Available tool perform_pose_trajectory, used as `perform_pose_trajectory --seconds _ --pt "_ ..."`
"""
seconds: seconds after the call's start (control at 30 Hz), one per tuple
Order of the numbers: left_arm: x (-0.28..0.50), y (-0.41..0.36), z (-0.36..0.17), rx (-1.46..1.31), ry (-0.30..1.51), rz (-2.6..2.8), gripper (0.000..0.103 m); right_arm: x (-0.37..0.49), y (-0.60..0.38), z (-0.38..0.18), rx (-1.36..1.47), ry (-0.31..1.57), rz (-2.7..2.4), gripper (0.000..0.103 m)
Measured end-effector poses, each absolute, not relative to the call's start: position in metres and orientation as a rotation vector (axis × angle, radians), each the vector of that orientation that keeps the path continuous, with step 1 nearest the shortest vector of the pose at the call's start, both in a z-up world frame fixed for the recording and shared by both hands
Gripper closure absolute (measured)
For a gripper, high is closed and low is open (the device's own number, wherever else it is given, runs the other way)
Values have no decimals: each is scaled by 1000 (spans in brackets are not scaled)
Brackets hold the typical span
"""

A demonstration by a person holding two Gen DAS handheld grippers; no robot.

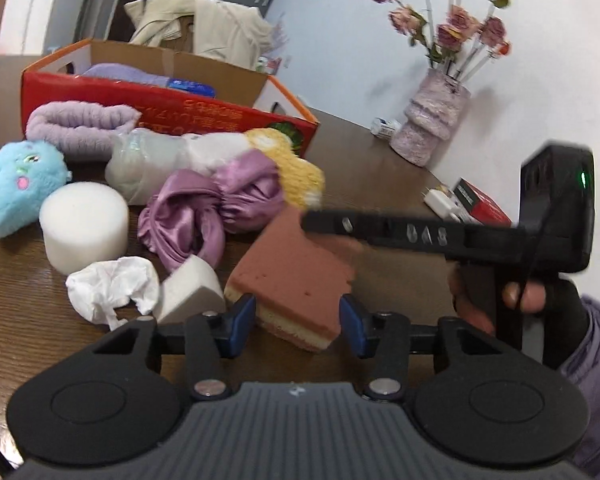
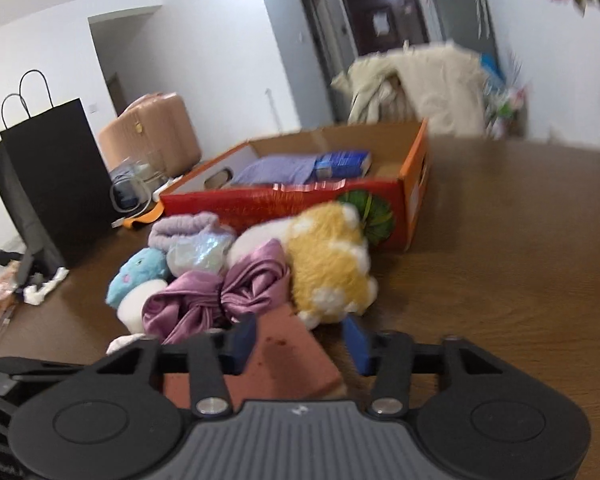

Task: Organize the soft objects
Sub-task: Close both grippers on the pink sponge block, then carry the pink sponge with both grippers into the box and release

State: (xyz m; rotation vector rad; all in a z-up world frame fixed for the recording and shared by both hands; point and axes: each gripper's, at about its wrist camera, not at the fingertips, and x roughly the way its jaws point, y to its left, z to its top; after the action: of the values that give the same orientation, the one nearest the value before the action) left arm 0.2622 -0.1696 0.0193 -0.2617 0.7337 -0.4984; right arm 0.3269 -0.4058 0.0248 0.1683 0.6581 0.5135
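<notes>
Sponge [image 1: 296, 280], pink over yellow, lies flat on the surface [image 1: 380, 184] between the spread jaws of both the left hand-held gripper [image 1: 298, 322] and right hand-held gripper [image 2: 300, 342]; neither grips it. Risk: both pinching together, squashing it or nudging the satin scrunchie [image 1: 212, 204]

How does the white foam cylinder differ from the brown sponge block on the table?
The foam cylinder is round, plain white and stands upright, clear of both grippers. The sponge block is flat, rectangular, brown over a yellow layer, and lies between the open jaws of the left gripper. Both rest on the wooden table.
</notes>
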Motion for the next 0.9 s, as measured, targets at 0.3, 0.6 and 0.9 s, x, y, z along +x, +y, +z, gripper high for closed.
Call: perform_pose_trajectory --seconds 0.3,0.6,0.9 --pt "260 -153 22 -402 768 -511 63 261 -439 24 339 698 497 73" --pt "260 -162 17 -384 782 -492 71 263 -441 8 426 728 503 74" --pt "316 -161 91 -338 577 -604 71 291 -438 87 369 524 458 75"
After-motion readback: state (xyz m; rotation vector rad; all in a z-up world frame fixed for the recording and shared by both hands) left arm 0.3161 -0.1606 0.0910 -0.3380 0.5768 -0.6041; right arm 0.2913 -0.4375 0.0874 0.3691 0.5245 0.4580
